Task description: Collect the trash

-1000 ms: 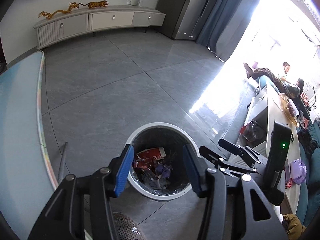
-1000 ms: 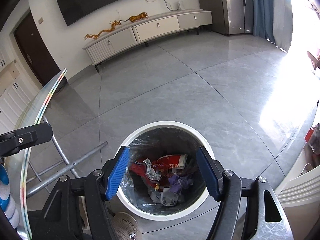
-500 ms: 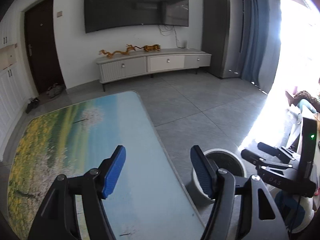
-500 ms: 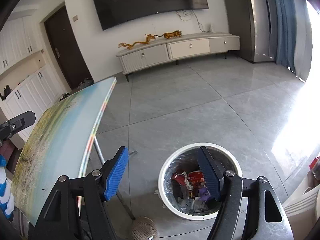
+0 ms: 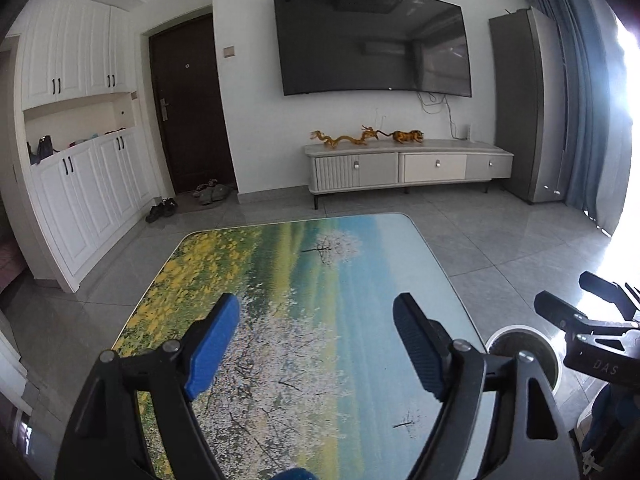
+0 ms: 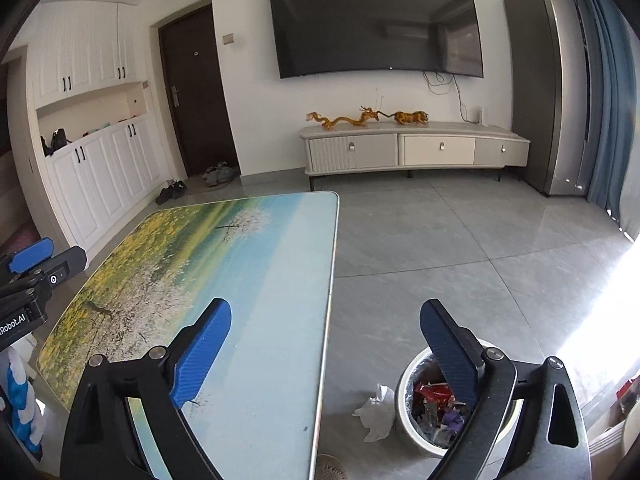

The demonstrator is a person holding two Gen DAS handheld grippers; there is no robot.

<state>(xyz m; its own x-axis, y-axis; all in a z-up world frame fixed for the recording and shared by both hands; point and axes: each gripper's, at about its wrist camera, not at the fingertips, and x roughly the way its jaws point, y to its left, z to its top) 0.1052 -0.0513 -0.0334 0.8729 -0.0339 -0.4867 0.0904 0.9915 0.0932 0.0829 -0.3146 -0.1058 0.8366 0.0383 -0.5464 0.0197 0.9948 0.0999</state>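
Grey floor tiles (image 6: 420,248) run back to a wall-mounted TV (image 6: 376,20) above a low cabinet (image 6: 412,148). My left gripper (image 5: 316,340) is spread wide with nothing between its blue pads, poised over the landscape-printed table (image 5: 320,264). My right gripper (image 6: 324,344) is equally wide and holds nothing, straddling the table's right edge. Below it the white bin (image 6: 404,412) stands on the floor, holding red and purple wrappers (image 6: 436,404). A crumpled white tissue (image 6: 376,412) lies on the tiles just beside the bin.
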